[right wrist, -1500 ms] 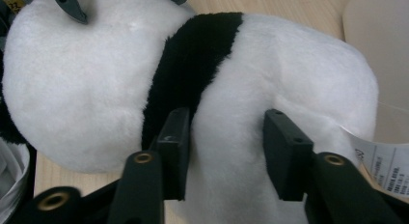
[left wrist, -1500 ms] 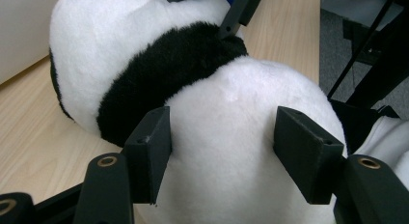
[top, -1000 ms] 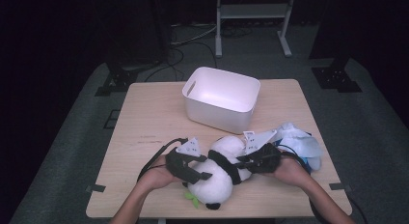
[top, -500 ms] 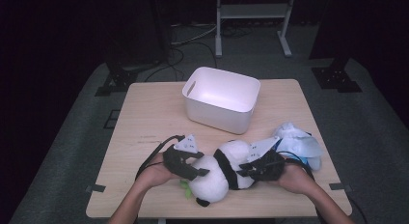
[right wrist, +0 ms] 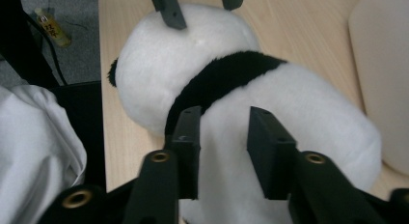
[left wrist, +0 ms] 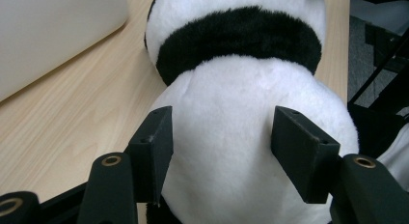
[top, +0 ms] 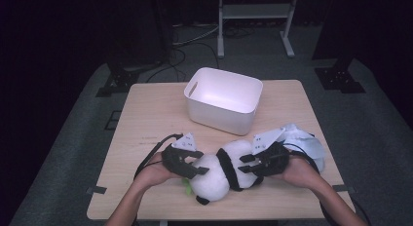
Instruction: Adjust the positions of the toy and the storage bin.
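Observation:
A black-and-white panda plush [top: 218, 176] lies on its side near the front edge of the wooden table [top: 146, 119]. My left gripper [top: 198, 163] is shut on its round white end; in the left gripper view the pads [left wrist: 153, 151] press into the panda's fur [left wrist: 231, 113]. My right gripper [top: 244, 163] grips the other end. In the right gripper view its jaws have just been opening, but white fur of the panda [right wrist: 289, 113] still fills the narrow gap of the right gripper [right wrist: 222, 147] and touches both pads.
A white plastic bin [top: 214, 119] stands empty behind the plush at mid-table. A crumpled white cloth [top: 302, 141] lies at the right edge beside my right hand. Something small and green [top: 186, 187] pokes out under the plush. Dark floor and stand legs surround the table.
The plush has shifted slightly toward the front edge with both grippers on it. The hands have hardly moved since.

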`<state>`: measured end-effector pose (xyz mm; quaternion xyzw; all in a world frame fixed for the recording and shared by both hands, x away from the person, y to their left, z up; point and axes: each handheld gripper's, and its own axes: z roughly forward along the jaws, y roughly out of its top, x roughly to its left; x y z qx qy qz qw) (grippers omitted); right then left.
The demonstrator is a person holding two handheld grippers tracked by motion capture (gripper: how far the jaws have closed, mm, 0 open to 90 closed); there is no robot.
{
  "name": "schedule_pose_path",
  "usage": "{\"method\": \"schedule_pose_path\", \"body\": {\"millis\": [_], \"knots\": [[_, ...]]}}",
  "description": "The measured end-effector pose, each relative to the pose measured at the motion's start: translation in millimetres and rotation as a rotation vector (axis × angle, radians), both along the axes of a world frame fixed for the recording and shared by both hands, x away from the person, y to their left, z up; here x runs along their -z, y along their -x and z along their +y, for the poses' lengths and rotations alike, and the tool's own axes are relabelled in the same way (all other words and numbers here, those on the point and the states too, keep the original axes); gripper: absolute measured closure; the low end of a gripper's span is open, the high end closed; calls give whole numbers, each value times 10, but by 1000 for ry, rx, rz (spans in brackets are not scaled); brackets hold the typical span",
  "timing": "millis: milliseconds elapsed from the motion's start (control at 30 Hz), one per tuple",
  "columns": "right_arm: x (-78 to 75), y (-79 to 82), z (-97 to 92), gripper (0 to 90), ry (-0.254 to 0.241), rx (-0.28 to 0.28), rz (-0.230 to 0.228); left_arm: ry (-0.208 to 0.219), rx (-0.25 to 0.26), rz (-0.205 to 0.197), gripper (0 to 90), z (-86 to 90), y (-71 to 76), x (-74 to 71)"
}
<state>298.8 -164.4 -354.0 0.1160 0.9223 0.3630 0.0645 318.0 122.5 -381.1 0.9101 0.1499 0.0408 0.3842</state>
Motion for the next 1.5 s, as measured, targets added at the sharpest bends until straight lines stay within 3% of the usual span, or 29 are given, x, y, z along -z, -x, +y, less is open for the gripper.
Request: {"method": "schedule_pose_path", "body": {"millis": [200, 333, 567, 767, 1200, 1500], "knots": [[-3, -55, 229, 492, 48, -111, -41, 15, 4, 13, 395, 10, 20, -5], [41, -136, 360, 430, 65, -171, -25, 28, 7, 26, 391, 46, 24, -6], [75, -248, 485, 389, 83, -218, 2, 42, 3, 41, 388, 86, 32, 13], [132, -253, 614, 366, 105, -251, -7, 39, 5, 40, 388, 83, 39, 17], [285, -245, 704, 374, 140, -237, -12, 32, 1, 46, 378, 71, 52, 46], [377, -218, 823, 455, 187, -200, -20, 31, 0, 53, 375, 98, 59, 69]]}}
